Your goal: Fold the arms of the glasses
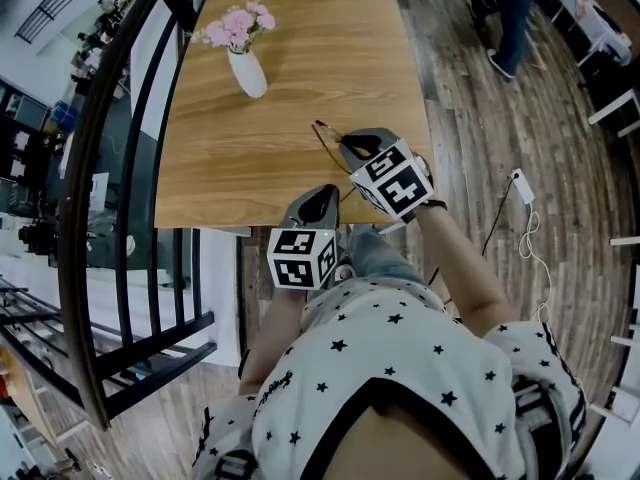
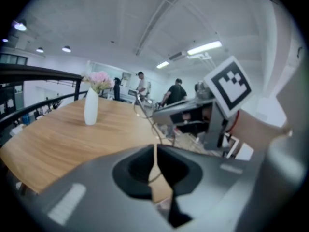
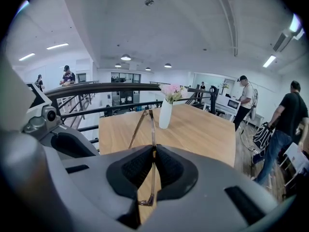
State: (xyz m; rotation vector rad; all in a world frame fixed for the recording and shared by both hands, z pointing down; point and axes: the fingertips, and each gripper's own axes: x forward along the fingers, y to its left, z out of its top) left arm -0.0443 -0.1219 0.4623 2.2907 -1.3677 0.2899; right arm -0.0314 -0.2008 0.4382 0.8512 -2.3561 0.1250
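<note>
Thin gold-wire glasses (image 1: 326,140) hang over the near right part of the wooden table (image 1: 300,38). My right gripper (image 1: 350,144) is shut on them; in the right gripper view the frame (image 3: 150,129) runs up out of the closed pads of that gripper (image 3: 153,154). My left gripper (image 1: 323,194) sits just below, at the table's front edge. In the left gripper view a thin arm of the glasses (image 2: 146,116) comes down into the closed jaws of the left gripper (image 2: 155,151), which pinch its end. The right gripper's body (image 2: 193,115) is close on the right.
A white vase with pink flowers (image 1: 247,66) stands at the table's far left. A black railing (image 1: 130,168) runs along the left of the table. A cable and white adapter (image 1: 522,186) lie on the wood floor at right. A person (image 1: 515,18) stands beyond.
</note>
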